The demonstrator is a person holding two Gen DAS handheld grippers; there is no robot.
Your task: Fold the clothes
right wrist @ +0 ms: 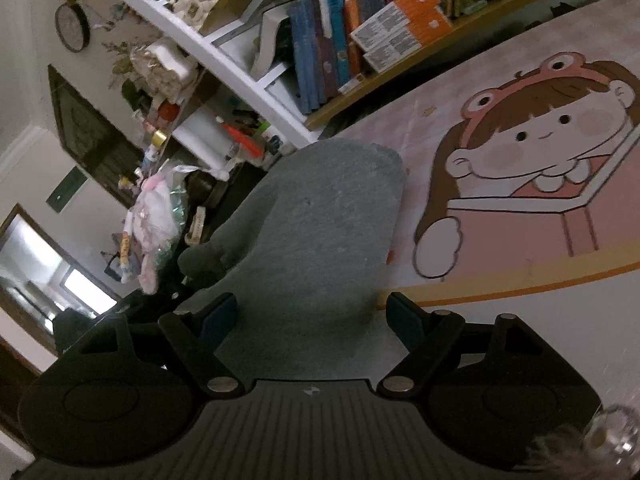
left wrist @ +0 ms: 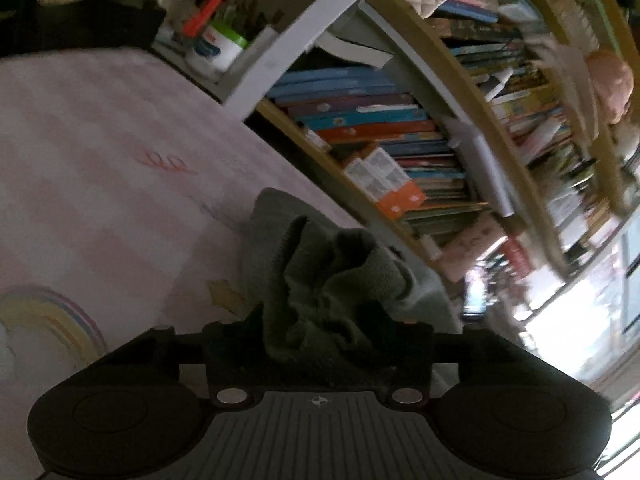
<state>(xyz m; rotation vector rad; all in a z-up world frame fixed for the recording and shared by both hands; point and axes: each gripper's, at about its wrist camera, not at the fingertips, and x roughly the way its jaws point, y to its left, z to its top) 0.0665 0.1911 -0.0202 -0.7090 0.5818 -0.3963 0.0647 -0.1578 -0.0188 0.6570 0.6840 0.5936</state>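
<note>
A grey-green knitted garment lies on a pink cartoon mat. In the left wrist view my left gripper (left wrist: pixel 320 320) is shut on a bunched part of the garment (left wrist: pixel 320 280), which fills the space between its fingers and is lifted off the mat (left wrist: pixel 100 160). In the right wrist view the garment (right wrist: pixel 320 220) lies spread flat, with a lump at its left edge. My right gripper (right wrist: pixel 310 312) is open above the garment's near end, its blue-padded fingers (right wrist: pixel 218 316) apart on either side of the cloth.
A bookshelf full of books (left wrist: pixel 380 128) stands along the mat's far edge; it also shows in the right wrist view (right wrist: pixel 340 40). White shelves with clutter (right wrist: pixel 192 80) and a plush toy (right wrist: pixel 156 216) stand left of the garment. The mat carries a cartoon girl print (right wrist: pixel 540 140).
</note>
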